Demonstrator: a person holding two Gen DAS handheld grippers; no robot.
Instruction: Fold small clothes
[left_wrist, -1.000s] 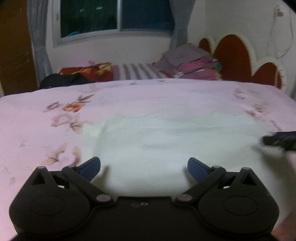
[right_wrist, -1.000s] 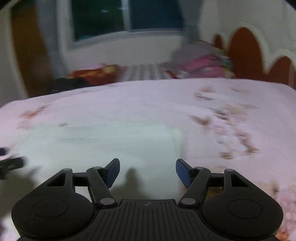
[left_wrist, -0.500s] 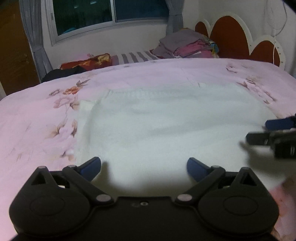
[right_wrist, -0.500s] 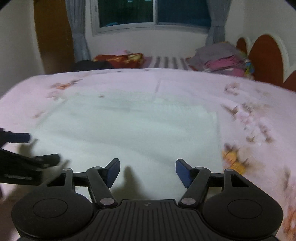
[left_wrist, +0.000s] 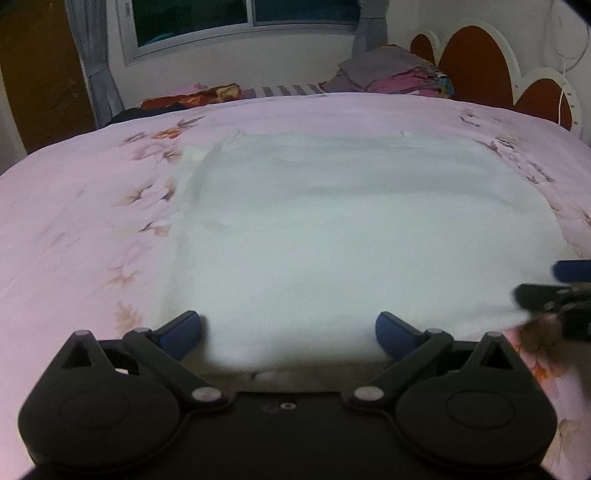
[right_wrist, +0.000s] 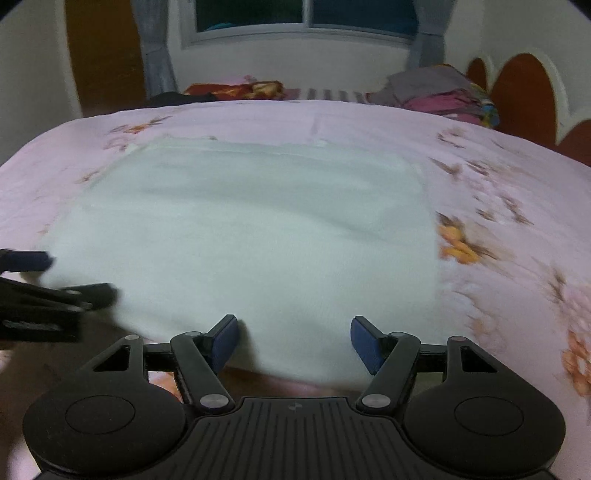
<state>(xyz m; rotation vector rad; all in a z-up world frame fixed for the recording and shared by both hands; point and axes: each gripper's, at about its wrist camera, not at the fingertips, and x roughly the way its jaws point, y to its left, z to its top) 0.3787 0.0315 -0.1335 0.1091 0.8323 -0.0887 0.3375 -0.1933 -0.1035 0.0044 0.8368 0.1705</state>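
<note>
**With both grippers drawn back to the near hem, the cloth lies ready for its first fold**

While a second ago each camera looked low and flat across the bed, both views now stand higher and farther back, so that the whole white garment (left_wrist: 354, 236) shows, spread flat on the pink floral bedsheet (left_wrist: 81, 206). The near edge of the cloth, which was hidden under the tools before, now runs just ahead of the fingertips in both views. This suggests that the approach is over and the grasp of the near hem comes next; no fold is made yet.

The left gripper (left_wrist: 288, 334) is released, its blue pads wide apart and empty, sitting over the near left part of the hem. The right gripper (right_wrist: 293, 339) is likewise spread and holds nothing, over the near right part. Each tool shows at the edge of the other's view, blurred, so they are near one another but apart.

The garment's left edge (left_wrist: 177, 236) is slightly rumpled with a small turned corner at the far left; the right edge (right_wrist: 430, 229) runs straighter. The far edge lies well short of the pile of folded clothes (left_wrist: 399, 74) by the headboard (left_wrist: 476, 59), and bare sheet rings the cloth on all sides. A fold carried forward therefore seems to have free room, and the likeliest trouble is catching the sheet together with the hem
</note>
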